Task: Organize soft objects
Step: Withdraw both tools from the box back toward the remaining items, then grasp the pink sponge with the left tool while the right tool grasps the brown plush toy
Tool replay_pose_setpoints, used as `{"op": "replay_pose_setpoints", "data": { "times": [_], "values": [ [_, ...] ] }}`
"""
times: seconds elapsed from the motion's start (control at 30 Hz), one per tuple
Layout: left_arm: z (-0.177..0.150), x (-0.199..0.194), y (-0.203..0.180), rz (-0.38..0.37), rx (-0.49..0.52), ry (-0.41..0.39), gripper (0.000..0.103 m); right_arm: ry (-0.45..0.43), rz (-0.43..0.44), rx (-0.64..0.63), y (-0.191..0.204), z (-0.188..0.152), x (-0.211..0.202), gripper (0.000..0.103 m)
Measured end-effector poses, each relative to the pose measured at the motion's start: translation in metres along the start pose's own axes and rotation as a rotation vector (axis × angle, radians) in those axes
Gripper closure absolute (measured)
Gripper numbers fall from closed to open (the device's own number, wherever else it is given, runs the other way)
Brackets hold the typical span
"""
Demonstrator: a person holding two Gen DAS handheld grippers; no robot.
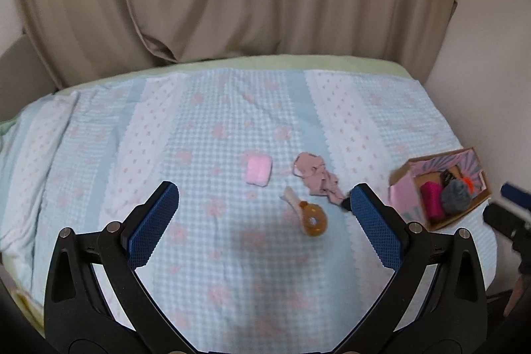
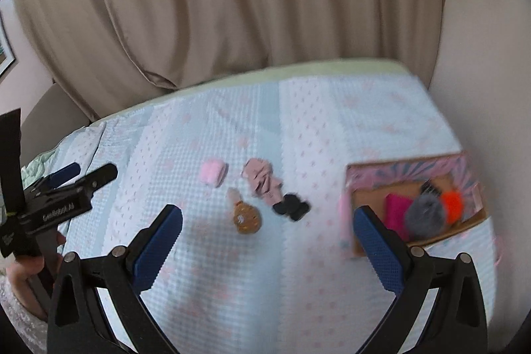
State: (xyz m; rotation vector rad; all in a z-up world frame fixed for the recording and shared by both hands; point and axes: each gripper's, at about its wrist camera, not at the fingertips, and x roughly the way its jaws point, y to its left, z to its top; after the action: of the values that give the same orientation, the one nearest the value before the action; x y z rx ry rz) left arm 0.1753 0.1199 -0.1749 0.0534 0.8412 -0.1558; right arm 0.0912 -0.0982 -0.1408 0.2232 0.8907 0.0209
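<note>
Both tongs are hanging released above the quilt (image 1: 232, 271) — the left gripper (image 1: 265, 198) and the right gripper (image 2: 267, 221), jaws spread wide, gripping nothing. Left of the cardboard box (image 2: 365, 170), 4 soft things are lying loose: a black piece (image 2: 292, 206) nearest, then a mauve cloth (image 2: 264, 181), a brown round toy (image 2: 247, 218) and a pink sponge (image 2: 212, 173) — farthest. Inside the box are sitting a magenta roll (image 2: 396, 211), a grey pompom (image 2: 426, 218) and an orange pompom (image 2: 453, 206).

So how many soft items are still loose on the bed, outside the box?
4: pink sponge farthest left, crumpled pink cloth beside it, brown donut-shaped toy nearer the camera, black item closest to the box. Others could be hidden.
</note>
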Motion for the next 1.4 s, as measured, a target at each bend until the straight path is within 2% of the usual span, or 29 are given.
{"op": "replay_pose_setpoints", "data": {
  "times": [0.17, 0.27, 0.57, 0.8, 0.93, 1.03, 1.1, 1.17, 1.23, 1.27, 1.4],
  "values": [
    [0.003, 0.068, 0.029, -0.048, 0.029, 0.038, 0.0, 0.068, 0.025, 0.075, 0.013, -0.019, 0.066, 0.0],
    [0.002, 0.121, 0.04, -0.091, 0.047, 0.093, 0.0, 0.091, 0.035, 0.078, 0.02, -0.029, 0.106, 0.0],
    [-0.014, 0.246, 0.043, -0.11, 0.097, 0.157, 0.0, 0.199, 0.071, 0.162, 0.021, -0.052, 0.219, 0.002],
    [-0.024, 0.316, 0.034, -0.141, 0.125, 0.201, 0.0, 0.265, 0.055, 0.171, 0.018, -0.066, 0.272, 0.004],
    [-0.028, 0.343, 0.03, -0.123, 0.158, 0.207, 0.0, 0.278, 0.067, 0.152, 0.021, -0.069, 0.294, 0.018],
    [-0.03, 0.359, 0.029, -0.108, 0.169, 0.223, 0.001, 0.279, 0.075, 0.144, 0.023, -0.067, 0.307, 0.018],
    [-0.032, 0.37, 0.03, -0.109, 0.157, 0.235, 0.01, 0.276, 0.078, 0.122, 0.025, -0.064, 0.315, 0.026],
    [-0.034, 0.377, 0.029, -0.113, 0.155, 0.246, 0.039, 0.286, 0.077, 0.097, 0.028, -0.062, 0.321, 0.043],
    [-0.037, 0.382, 0.027, -0.113, 0.166, 0.263, 0.056, 0.284, 0.063, 0.073, 0.031, -0.061, 0.325, 0.05],
    [-0.039, 0.385, 0.025, -0.114, 0.175, 0.281, 0.06, 0.281, 0.054, 0.064, 0.031, -0.06, 0.325, 0.052],
    [-0.041, 0.382, 0.022, -0.137, 0.181, 0.275, 0.062, 0.278, 0.04, 0.056, 0.028, -0.06, 0.324, 0.057]
  ]
}}
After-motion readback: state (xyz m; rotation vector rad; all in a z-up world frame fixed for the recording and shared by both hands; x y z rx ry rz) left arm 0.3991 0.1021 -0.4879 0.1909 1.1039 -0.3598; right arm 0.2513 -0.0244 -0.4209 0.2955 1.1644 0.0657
